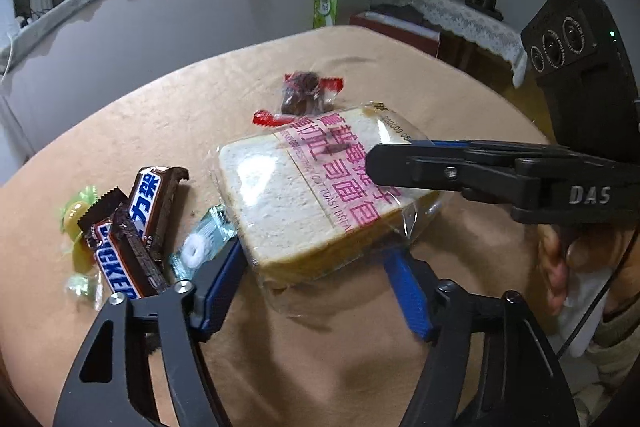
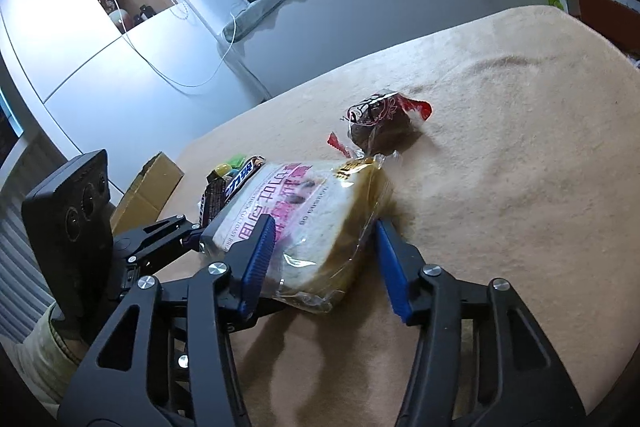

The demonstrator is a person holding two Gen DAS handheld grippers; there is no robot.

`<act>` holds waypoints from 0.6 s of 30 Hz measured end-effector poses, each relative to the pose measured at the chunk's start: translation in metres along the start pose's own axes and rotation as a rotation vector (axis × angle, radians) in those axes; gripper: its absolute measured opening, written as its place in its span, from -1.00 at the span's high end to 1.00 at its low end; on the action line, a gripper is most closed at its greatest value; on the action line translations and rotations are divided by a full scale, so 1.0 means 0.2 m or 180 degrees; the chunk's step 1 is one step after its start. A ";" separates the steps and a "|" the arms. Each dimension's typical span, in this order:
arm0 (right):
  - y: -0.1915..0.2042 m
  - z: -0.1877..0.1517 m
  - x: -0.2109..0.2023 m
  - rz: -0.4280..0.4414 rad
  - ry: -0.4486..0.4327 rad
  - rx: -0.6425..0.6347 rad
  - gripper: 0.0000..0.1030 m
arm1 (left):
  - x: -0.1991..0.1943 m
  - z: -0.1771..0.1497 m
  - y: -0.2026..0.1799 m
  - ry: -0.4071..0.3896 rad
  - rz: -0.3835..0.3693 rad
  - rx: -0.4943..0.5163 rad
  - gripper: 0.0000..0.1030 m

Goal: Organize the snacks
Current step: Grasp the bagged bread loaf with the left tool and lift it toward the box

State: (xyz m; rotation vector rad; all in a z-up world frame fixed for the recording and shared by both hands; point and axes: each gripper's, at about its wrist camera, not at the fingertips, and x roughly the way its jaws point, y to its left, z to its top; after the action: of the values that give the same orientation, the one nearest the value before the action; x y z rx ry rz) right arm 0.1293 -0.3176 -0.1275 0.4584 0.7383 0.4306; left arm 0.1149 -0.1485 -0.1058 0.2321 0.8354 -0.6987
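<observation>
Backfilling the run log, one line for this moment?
left tongs: straddling bread pack | right tongs: straddling same pack | squeeze: unclear | table: Snickers bars, ring mint

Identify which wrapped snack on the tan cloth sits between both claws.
The clear-wrapped white bread slice with pink lettering; the brown Snickers bars, mint ring candy and dark red-ended cake all lie outside both claws.

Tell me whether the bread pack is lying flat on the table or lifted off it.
Cannot tell. The bread pack sits tilted between both grippers' blue pads, its near corner low against the tan tablecloth; contact underneath is hidden.
</observation>
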 end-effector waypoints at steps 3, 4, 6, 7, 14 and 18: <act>0.02 0.01 -0.05 -0.0092 -0.0051 -0.0046 -0.03 | -0.04 -0.01 -0.03 -0.0095 -0.0012 -0.0052 -0.27; 0.03 0.01 -0.07 -0.0108 -0.0066 -0.0066 -0.03 | -0.05 -0.01 -0.03 -0.0114 -0.0008 -0.0061 -0.27; 0.06 0.01 -0.10 -0.0143 -0.0083 -0.0111 -0.03 | -0.07 -0.01 -0.06 -0.0152 -0.0001 -0.0075 -0.27; 0.07 0.01 -0.12 -0.0162 -0.0093 -0.0139 -0.03 | -0.08 0.00 -0.06 -0.0170 0.0006 -0.0078 -0.27; 0.18 0.01 -0.21 -0.0147 -0.0133 -0.0274 -0.03 | -0.20 -0.03 -0.06 -0.0333 0.0051 -0.0155 -0.27; 0.30 0.00 -0.23 -0.0111 -0.0139 -0.0402 -0.03 | -0.29 -0.07 -0.02 -0.0442 0.0115 -0.0235 -0.27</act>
State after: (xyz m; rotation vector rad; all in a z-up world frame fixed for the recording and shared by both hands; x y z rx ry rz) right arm 0.0861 -0.2930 -0.0700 0.3351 0.6717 0.4304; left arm 0.0758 -0.1177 -0.0716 0.1304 0.7214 -0.6416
